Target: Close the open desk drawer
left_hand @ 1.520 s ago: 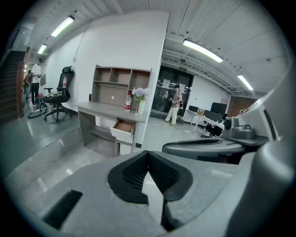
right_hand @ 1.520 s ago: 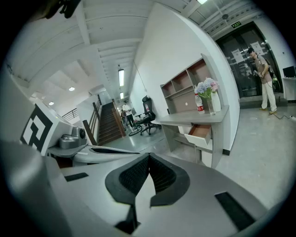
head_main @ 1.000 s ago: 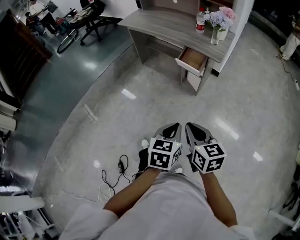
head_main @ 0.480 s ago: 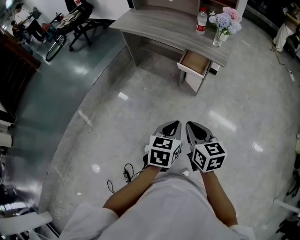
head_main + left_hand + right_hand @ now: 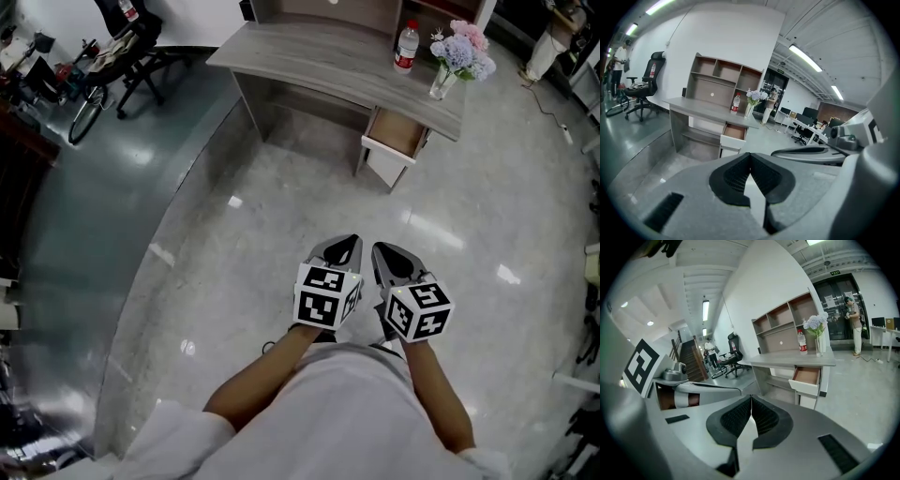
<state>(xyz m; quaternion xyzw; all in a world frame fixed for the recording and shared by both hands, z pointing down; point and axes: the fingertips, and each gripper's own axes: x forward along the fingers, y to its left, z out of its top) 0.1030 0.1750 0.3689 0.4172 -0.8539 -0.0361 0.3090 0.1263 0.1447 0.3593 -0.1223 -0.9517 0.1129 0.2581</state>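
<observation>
The grey desk (image 5: 319,52) stands far ahead across the floor. Its top drawer (image 5: 398,133) on the right side is pulled out, showing a bare brown inside and a white front. The same drawer shows in the left gripper view (image 5: 733,133) and in the right gripper view (image 5: 807,378). I hold both grippers side by side in front of my body, well short of the desk and pointing at it. My left gripper (image 5: 343,251) is shut with nothing in it, pads meeting (image 5: 750,154). My right gripper (image 5: 385,254) is shut and empty too (image 5: 751,398).
A water bottle (image 5: 405,47) and a glass vase of flowers (image 5: 448,67) stand on the desk's right end. Shelves rise behind the desk (image 5: 723,79). An office chair (image 5: 141,42) and a bicycle (image 5: 80,108) stand far left on a darker floor strip (image 5: 84,216). A person (image 5: 854,326) stands far right.
The desk and its open drawer have drawn closer and sit lower in the head view. The cable on the floor by my feet has passed out of sight. Both grippers stay shut, side by side.
</observation>
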